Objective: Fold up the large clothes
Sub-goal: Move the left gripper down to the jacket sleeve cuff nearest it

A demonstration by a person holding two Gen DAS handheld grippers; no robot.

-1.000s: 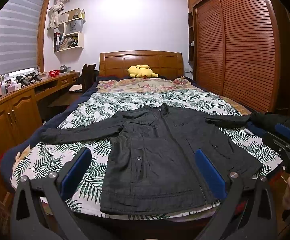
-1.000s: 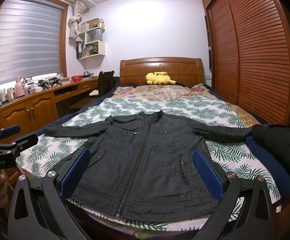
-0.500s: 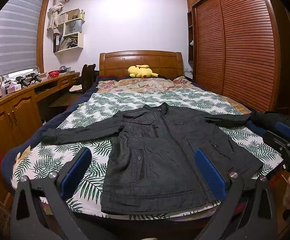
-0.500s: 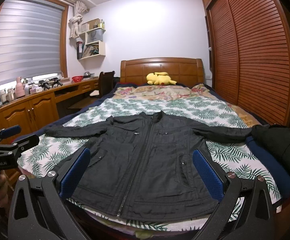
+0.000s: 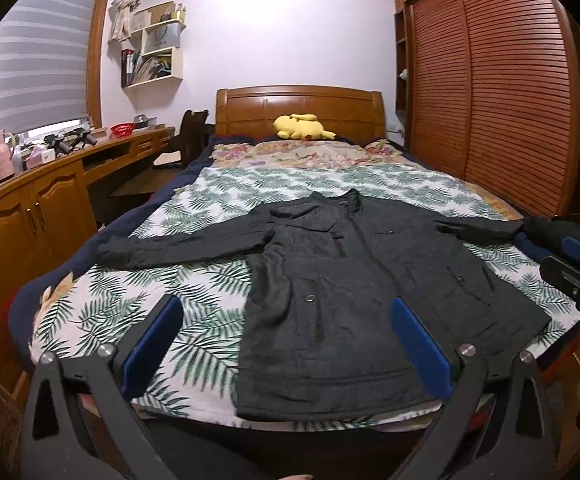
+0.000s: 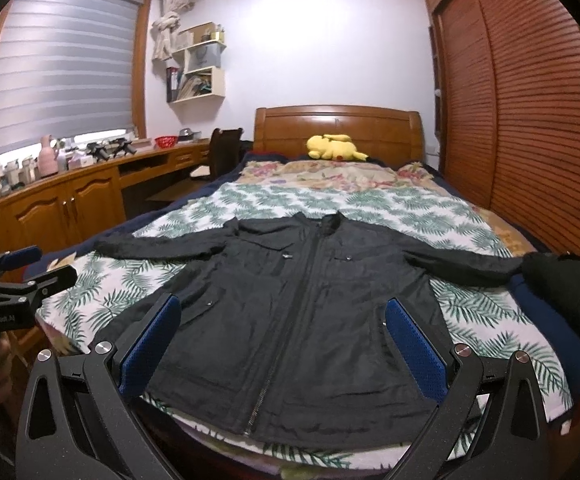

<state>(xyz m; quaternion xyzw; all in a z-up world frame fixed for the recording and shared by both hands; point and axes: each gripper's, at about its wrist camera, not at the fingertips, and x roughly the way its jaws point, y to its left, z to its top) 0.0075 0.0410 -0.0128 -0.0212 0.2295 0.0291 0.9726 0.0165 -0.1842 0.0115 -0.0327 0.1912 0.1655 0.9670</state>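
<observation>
Lying flat, front up, sleeves spread toward 9 and 3 o'clock, the jacket (image 6: 306, 312) covers the bed's (image 6: 390, 204) near end. The left gripper (image 5: 285, 344) and right gripper (image 6: 281, 340) hover at 6 o'clock, both spread wide, empty.

The jacket (image 6: 290, 320) lies flat on the bed (image 6: 390, 204), near its foot, with sleeves spread to both sides. A toy (image 6: 336, 147) rests before the headboard (image 6: 336, 124). The desk (image 6: 89, 176) stands left, the wardrobe (image 6: 530, 120) right.
</observation>
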